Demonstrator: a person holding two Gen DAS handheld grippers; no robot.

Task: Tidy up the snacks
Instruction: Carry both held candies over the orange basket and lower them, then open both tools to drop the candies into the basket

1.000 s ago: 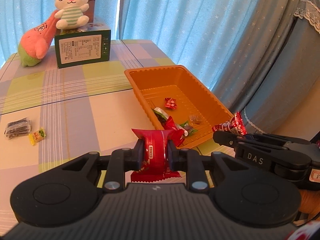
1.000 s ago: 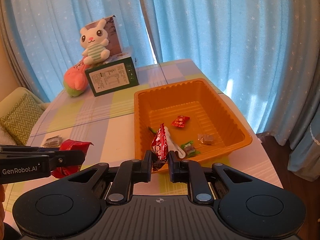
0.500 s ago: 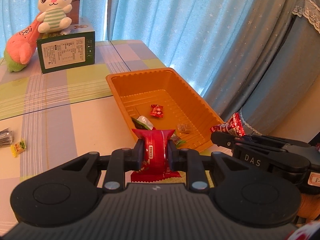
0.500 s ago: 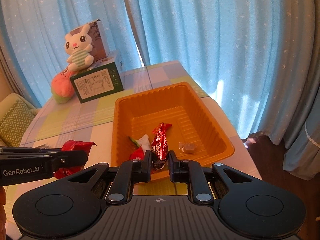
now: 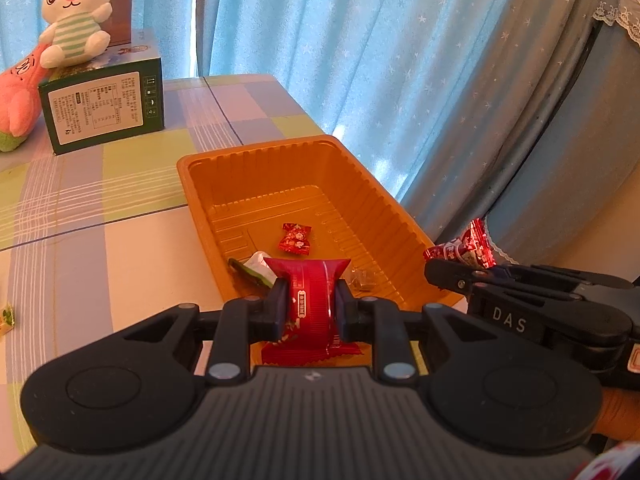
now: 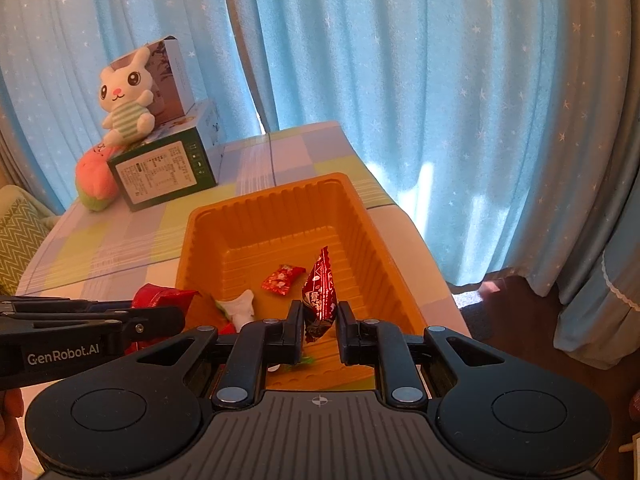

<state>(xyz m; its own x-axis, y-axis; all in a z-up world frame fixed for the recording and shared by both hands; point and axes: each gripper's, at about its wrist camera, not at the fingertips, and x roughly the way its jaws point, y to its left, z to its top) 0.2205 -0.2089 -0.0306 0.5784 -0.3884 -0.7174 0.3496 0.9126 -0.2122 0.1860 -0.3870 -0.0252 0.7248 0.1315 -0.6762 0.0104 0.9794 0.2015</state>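
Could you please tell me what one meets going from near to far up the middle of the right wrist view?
right gripper with the dark red snack packet between its fingers → red candy on the tray floor → far wall of the orange tray → checked table → blue curtain.

A checked table point(image 5: 100, 240) is carrying an orange tray point(image 5: 192, 184), with a green box point(image 5: 104, 108) lying beyond the tray and a pink plush point(image 5: 16, 100) touching the box.
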